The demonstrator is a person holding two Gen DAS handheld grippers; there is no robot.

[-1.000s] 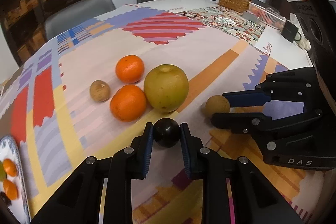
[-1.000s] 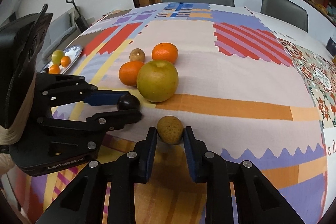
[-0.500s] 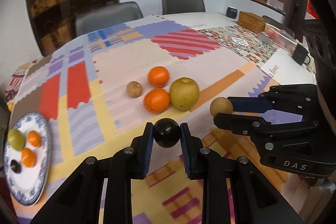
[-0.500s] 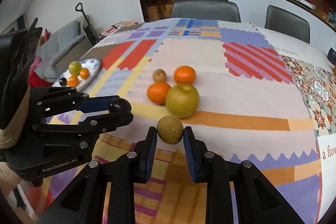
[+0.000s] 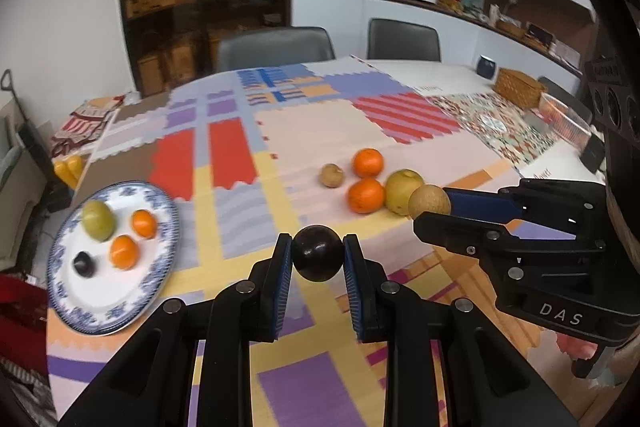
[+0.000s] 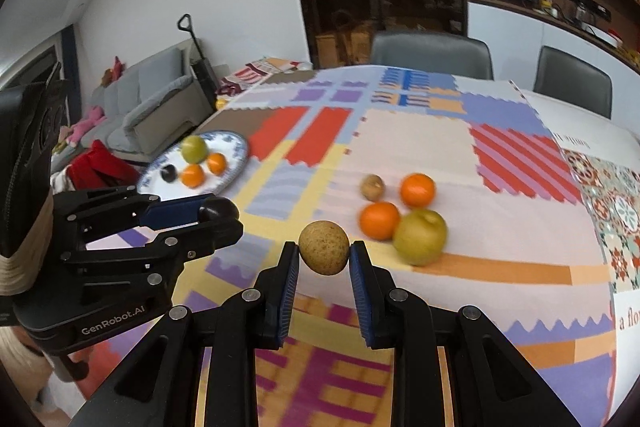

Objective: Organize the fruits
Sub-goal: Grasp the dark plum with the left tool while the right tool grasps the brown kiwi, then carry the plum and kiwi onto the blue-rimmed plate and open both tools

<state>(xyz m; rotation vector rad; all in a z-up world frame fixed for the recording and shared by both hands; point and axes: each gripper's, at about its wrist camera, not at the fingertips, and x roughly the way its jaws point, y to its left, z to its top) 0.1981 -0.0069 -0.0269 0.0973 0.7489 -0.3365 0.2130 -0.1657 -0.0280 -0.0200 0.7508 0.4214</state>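
My left gripper is shut on a dark plum and holds it above the table. My right gripper is shut on a tan round fruit, also lifted; it shows in the left wrist view. On the cloth lie two oranges, a yellow-green pear and a small brown fruit. A blue-rimmed plate at the left holds a green fruit, two small oranges and a dark plum.
A patchwork tablecloth covers the table. Grey chairs stand at the far edge. A wicker basket and a clear box sit at the far right. A sofa stands beyond the table's left side.
Both grippers have risen and turned left with their fruits still held. The plate has come further into view and the loose fruits look smaller and farther.
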